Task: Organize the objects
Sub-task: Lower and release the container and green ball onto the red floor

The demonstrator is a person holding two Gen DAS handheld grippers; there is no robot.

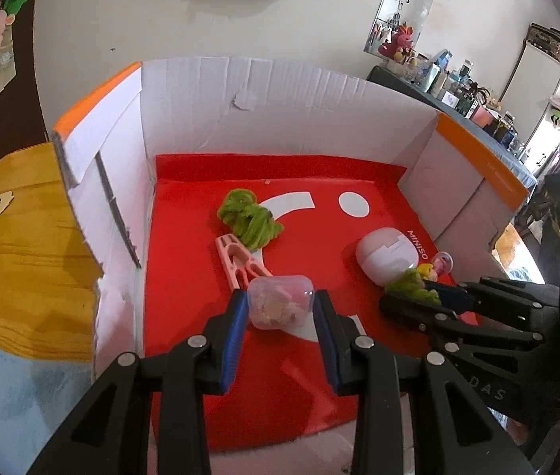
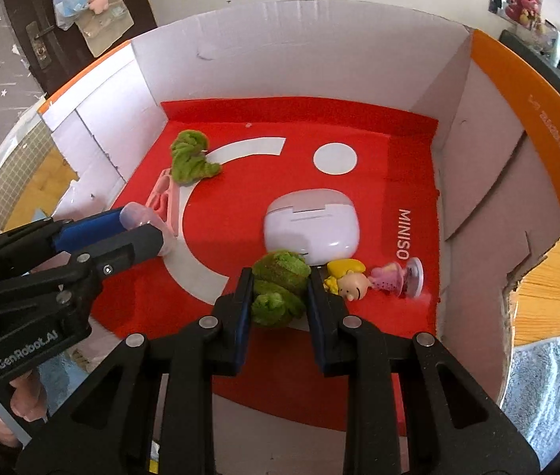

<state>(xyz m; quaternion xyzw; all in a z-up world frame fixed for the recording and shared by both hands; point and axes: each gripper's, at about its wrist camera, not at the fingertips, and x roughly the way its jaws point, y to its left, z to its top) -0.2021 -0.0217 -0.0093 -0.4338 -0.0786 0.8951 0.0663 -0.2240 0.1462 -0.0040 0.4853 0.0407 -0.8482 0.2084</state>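
Between your left gripper's (image 1: 281, 305) jaws sits a clear capsule (image 1: 281, 301), pinched by both pads. Your right gripper (image 2: 280, 297) is clamped on green fluff (image 2: 278, 292); just beyond it lies a white case (image 2: 310, 225), seemingly touching the fluff.

Off-white wall (image 1: 121, 12), dark door (image 2: 22, 19), wooden floor (image 1: 22, 237), cluttered shelf (image 1: 458, 87)

Both wrist views look steeply down, close in, along their tongs into one white cardboard box (image 1: 287, 91) (sharing its red liner (image 2: 394, 182)).
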